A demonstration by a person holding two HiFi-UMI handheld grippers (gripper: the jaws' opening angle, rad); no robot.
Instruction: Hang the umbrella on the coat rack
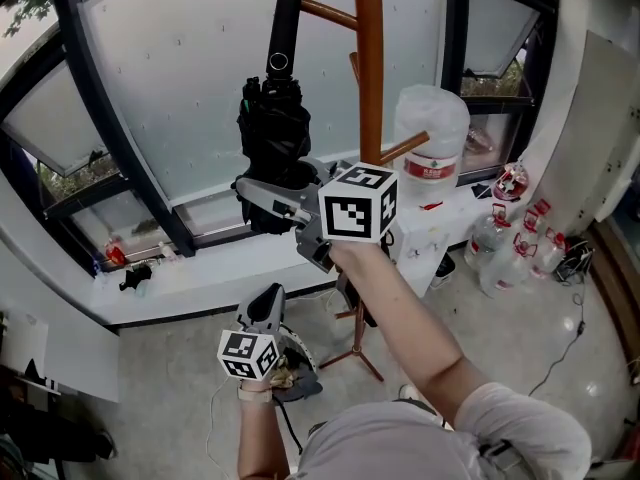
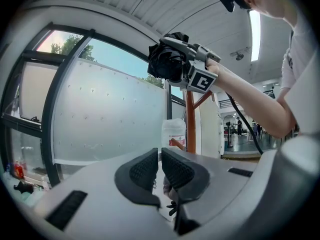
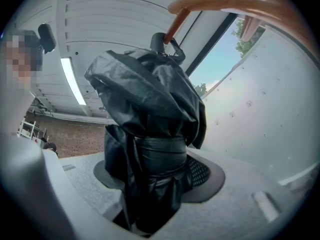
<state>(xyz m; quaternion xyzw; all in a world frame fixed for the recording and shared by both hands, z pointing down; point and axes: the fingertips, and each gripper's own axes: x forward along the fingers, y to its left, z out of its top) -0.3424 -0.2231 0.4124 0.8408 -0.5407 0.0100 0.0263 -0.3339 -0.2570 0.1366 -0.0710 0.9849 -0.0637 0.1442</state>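
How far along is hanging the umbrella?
Done: umbrella picked up, clamped in the right claw, held up at the coat rack. In hand: its loop is at the tip of a peg. Remaining: hook it on, let go. Left claw is empty.

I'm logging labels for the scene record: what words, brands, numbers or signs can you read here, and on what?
Nothing is legible.
Water jug: red and white label, print too small to read.
Floor bottles: red labels, too blurred to read.
Marker cubes: black-and-white square patterns only, no words.
Umbrella: no print visible.
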